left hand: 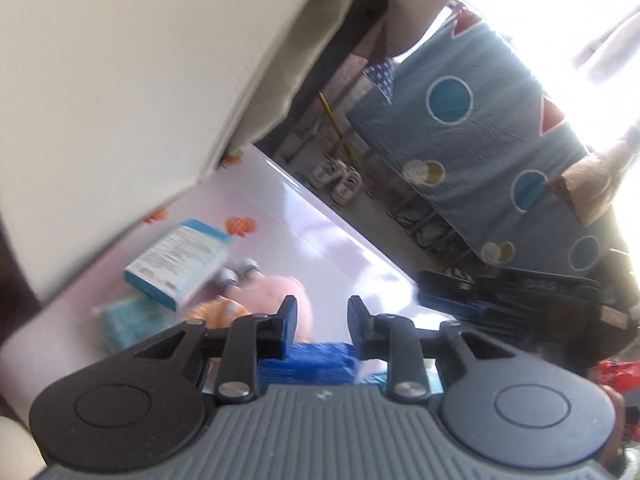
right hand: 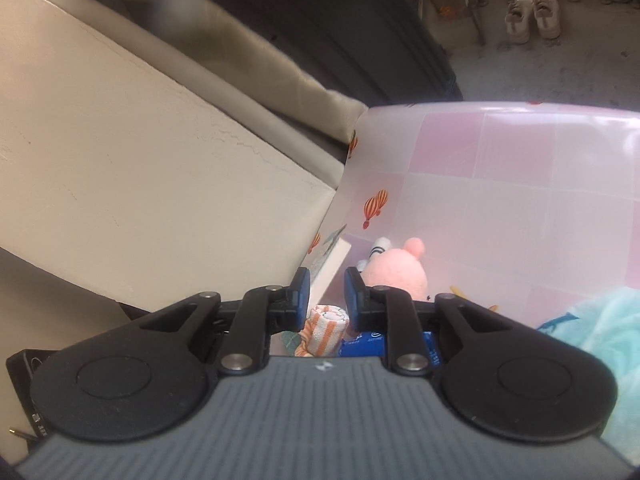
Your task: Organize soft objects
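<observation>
pink plush (right hand: 396, 270) lies just beyond right gripper (right hand: 327, 294), fingers apart, empty.

Carrying surface: a translucent pink storage bin (right hand: 520, 168) with a checked wall pattern and hot-air-balloon prints (right hand: 375, 205). On its floor lie a pink plush toy (right hand: 396, 270), an orange-and-white striped cloth (right hand: 326, 326) nearer the camera, and a blue packet (right hand: 362, 344) beside the cloth. A white-and-blue box (left hand: 180, 268) leans at the left wall. A turquoise towel (right hand: 600, 332) lies at the near right. The bin stands on a grey floor (right hand: 540, 76), where a pair of white shoes (right hand: 532, 16) sits further off.
</observation>
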`<state>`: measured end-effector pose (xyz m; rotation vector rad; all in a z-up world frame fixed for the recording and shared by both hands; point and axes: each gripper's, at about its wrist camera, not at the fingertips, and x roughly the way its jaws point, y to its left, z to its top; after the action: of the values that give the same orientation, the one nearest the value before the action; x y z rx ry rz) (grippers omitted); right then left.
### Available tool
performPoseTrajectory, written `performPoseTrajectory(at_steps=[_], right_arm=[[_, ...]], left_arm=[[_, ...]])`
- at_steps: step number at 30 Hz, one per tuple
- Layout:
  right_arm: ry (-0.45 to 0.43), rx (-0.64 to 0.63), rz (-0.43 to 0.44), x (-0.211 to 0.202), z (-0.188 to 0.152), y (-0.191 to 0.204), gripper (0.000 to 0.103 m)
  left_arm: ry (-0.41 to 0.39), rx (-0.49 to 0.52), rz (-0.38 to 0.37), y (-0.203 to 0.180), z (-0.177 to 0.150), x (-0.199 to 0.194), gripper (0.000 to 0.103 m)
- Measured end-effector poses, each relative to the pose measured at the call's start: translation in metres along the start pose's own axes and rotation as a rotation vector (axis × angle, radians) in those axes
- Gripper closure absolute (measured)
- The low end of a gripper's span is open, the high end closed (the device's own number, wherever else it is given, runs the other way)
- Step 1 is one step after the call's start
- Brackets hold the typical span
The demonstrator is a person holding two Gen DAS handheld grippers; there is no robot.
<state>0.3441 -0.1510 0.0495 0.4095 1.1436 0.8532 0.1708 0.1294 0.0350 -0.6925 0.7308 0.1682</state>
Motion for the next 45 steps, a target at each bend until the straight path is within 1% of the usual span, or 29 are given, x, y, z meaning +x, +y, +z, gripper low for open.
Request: performPoseTrajectory(at_steps=[3,6,10,12,15,16,17,18,19,21,23,25,27,29,34,41,44,45], right_arm=[[-0.006,0.006,-0.007,-0.001,0.001,-0.002,0.084],[0.015,0.030,0.002,0.018,0.004,-0.002,0.083],[0.079,0.079,0.036,0.063,0.003,0.001,0.081],[0.119,0.111,0.051,0.088,0.002,0.005,0.076],[0.181,0.158,0.047,0.129,0.001,0.011,0.069],[0.200,0.166,0.036,0.142,0.001,0.014,0.067],[0.219,0.176,0.020,0.156,0.001,0.016,0.060],[0.236,0.187,-0.001,0.170,0.001,0.017,0.057],[0.254,0.193,-0.017,0.182,0.001,0.020,0.056],[0.290,0.206,-0.063,0.204,0.000,0.025,0.049],[0.321,0.219,-0.121,0.222,0.000,0.029,0.047],[0.333,0.227,-0.175,0.234,-0.001,0.034,0.040],[0.335,0.232,-0.223,0.243,0.000,0.039,0.028],[0.323,0.240,-0.255,0.248,0.001,0.046,0.020],[0.304,0.257,-0.351,0.265,0.007,0.058,0.019],[0.279,0.221,-0.422,0.289,-0.002,0.074,0.019],[0.251,0.198,-0.436,0.293,-0.006,0.080,0.019],[0.242,0.197,-0.434,0.294,-0.008,0.081,0.020]], left_arm=[[-0.014,0.001,0.044,0.016,0.003,-0.008,0.074],[-0.024,-0.025,0.075,0.036,0.007,-0.011,0.074],[-0.044,-0.017,0.140,0.059,0.013,-0.010,0.073],[-0.044,0.009,0.183,0.067,0.013,-0.006,0.068],[-0.037,0.057,0.236,0.075,0.008,-0.003,0.068],[-0.029,0.066,0.244,0.079,0.007,-0.003,0.067],[-0.019,0.076,0.249,0.083,0.004,-0.004,0.067],[-0.015,0.084,0.254,0.087,0.002,-0.006,0.066],[-0.014,0.091,0.262,0.091,0.000,-0.010,0.066],[-0.012,0.102,0.278,0.100,-0.003,-0.018,0.065],[-0.010,0.108,0.288,0.110,-0.005,-0.028,0.065],[-0.010,0.111,0.297,0.121,-0.007,-0.039,0.064],[-0.014,0.104,0.302,0.132,-0.009,-0.050,0.063],[-0.020,0.096,0.305,0.144,-0.011,-0.060,0.062],[-0.035,0.075,0.328,0.172,-0.016,-0.090,0.060],[-0.043,0.019,0.361,0.208,-0.016,-0.116,0.059],[-0.038,-0.004,0.361,0.217,-0.014,-0.119,0.059],[-0.035,-0.010,0.360,0.219,-0.013,-0.120,0.059]])
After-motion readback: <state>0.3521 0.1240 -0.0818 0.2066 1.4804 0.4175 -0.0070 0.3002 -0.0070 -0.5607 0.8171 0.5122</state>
